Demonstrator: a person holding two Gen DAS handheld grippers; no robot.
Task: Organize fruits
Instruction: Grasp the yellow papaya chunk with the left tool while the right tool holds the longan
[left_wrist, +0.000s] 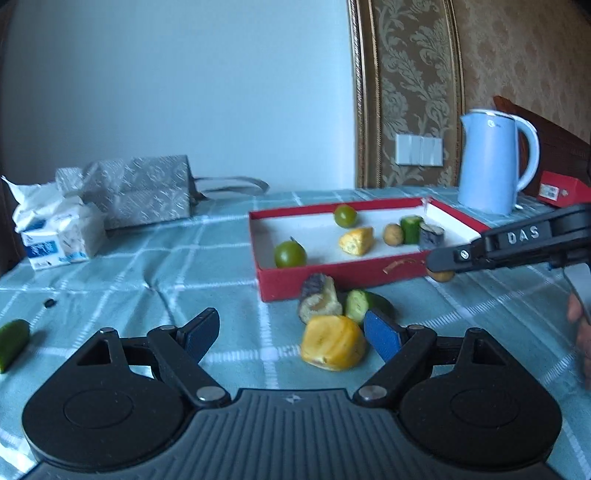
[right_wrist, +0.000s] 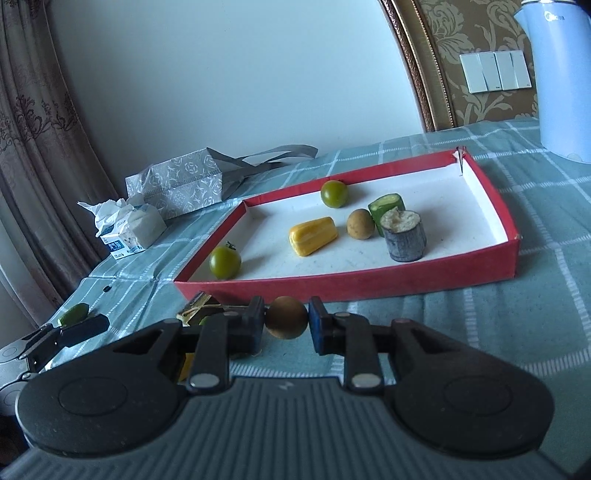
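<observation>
Counter's (right_wrist: 480, 325) covered in a teal plaid cloth, shoved against a pale wall with gold floral wallpaper on the right and a brown curtain (right_wrist: 33, 147) on the left. The red box (right_wrist: 351, 284) with its white inside holds two green tomatoes, a yellow chunk, a brown round fruit and two cut pieces. Right tool (right_wrist: 286, 322) is pinching a brown round fruit (right_wrist: 287, 318) just in front of the box. Left tool (left_wrist: 291, 334) is spread wide, with a yellow chunk (left_wrist: 332, 343) touching its right pad. Blue kettle (left_wrist: 491, 162), tissue pack (left_wrist: 59, 232) and grey gift bag (left_wrist: 140, 192) sit further back.
</observation>
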